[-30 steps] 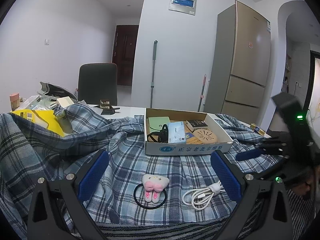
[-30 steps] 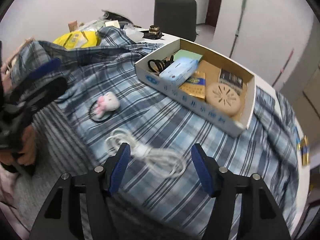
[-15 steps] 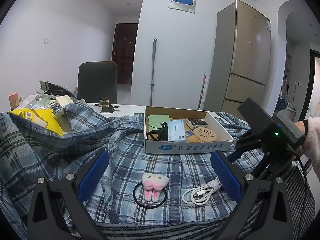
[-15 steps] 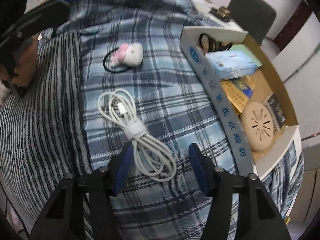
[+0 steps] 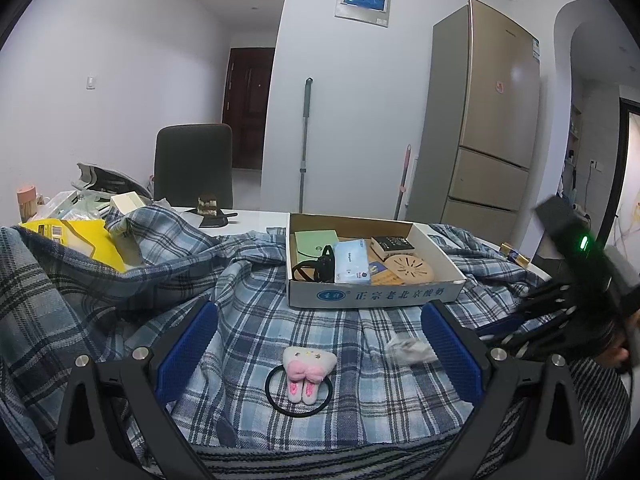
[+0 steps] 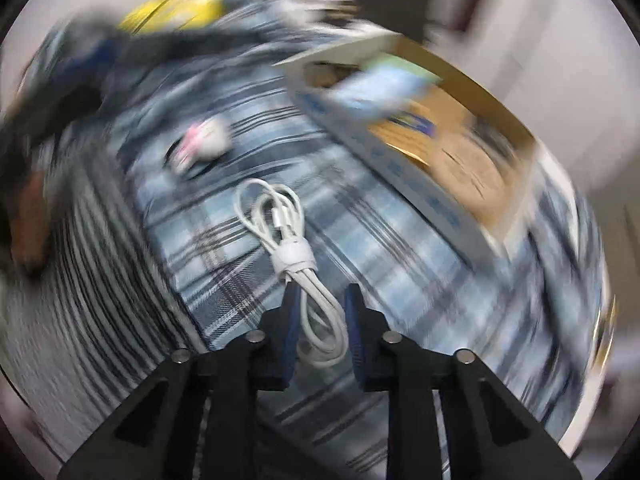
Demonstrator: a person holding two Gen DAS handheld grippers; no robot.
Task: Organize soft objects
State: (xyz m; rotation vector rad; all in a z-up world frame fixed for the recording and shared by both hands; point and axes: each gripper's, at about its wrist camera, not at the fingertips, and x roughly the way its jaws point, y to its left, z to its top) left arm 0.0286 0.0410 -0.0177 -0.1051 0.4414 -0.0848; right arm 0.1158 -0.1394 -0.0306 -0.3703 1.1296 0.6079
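Right gripper [image 6: 320,320]: fingers drawn close on either side of the white cable [image 6: 296,256], pinching its near loops or about to; contact not certain through the blur.
Left gripper [image 5: 320,344]: spread wide, holding nothing, hovering above the near edge of the plaid cloth [image 5: 248,320].
Cable position: on the plaid cloth near its front edge, between the striped fabric [image 6: 100,280] and the cardboard box [image 6: 420,184].
Cable axis: long axis running straight away from the right gripper, strap band just past the fingertips, far loops pointing toward the plush hair tie [image 6: 204,144].
Box direction: ahead and to the right of the right gripper, open side up, already holding several items.
Nearer hand: right, by far; the left gripper sits nearer the plush hair tie.
Likely next: lift and carry to the box, judged from the grip.
Hard to make out: the right wrist view is smeared by motion away from the cable; box contents unreadable there. In the left wrist view, the cable is only a blurred white patch beside the right-hand finger, the right gripper itself cut off at the frame edge.
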